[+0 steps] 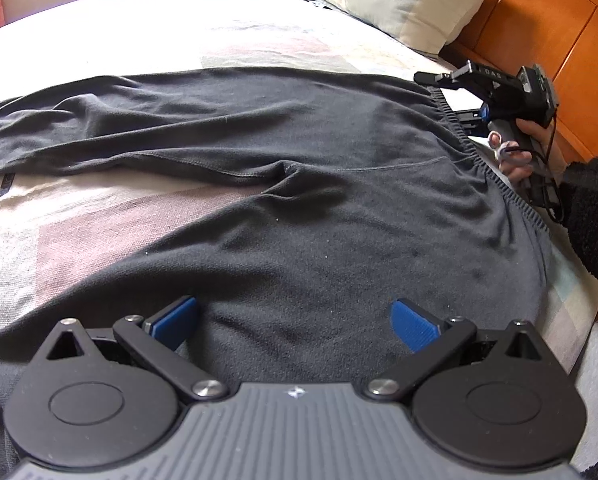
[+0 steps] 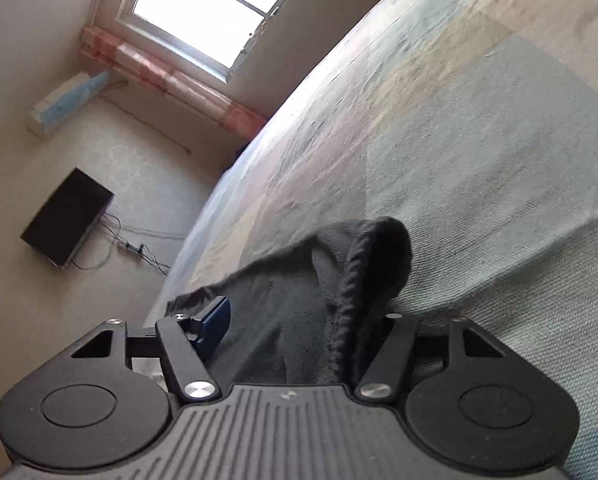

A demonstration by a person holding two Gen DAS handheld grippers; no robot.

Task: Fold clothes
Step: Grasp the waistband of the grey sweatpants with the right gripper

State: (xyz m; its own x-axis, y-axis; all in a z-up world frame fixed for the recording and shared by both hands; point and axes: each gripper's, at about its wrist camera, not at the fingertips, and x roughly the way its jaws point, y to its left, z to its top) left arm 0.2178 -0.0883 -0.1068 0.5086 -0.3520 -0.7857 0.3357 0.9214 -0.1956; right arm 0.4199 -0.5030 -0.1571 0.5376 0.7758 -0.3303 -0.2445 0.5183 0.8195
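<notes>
- One garment is in hand: a pair of dark grey trousers [image 1: 299,184], spread flat on a bed [image 1: 99,240] with a pale patchwork cover, the legs running to the left of the left wrist view and the elasticated waistband [image 1: 465,136] to the right, towards a pillow [image 1: 399,0] and a wooden headboard [image 1: 559,40].
- The cloth is judged light, soft and limp; it is seen to wrinkle at the crotch and along the far leg, so it will probably sag and trail from any single hold.
- Little slipperiness is expected: the knit looks matt, and the bed cover is coarse enough to drag on it.
- The ribbed waistband is judged the firmest part and the best place to be gripped, since a thick gathered edge is offered there.
- The right gripper [image 2: 299,320] is placed at the far corner of the waistband; a raised hump of the band stands between its jaws. The jaws are seen partly closed about it, and no firm pinch can be confirmed, one pad being hidden behind the cloth.
- The left gripper [image 1: 295,324] hovers over the near hip of the trousers, its jaws wide apart and nothing between the blue pads [image 1: 413,326].
- A matching hold on the near waistband corner is judged the sensible second grip, so that the fold can be carried over evenly.
</notes>
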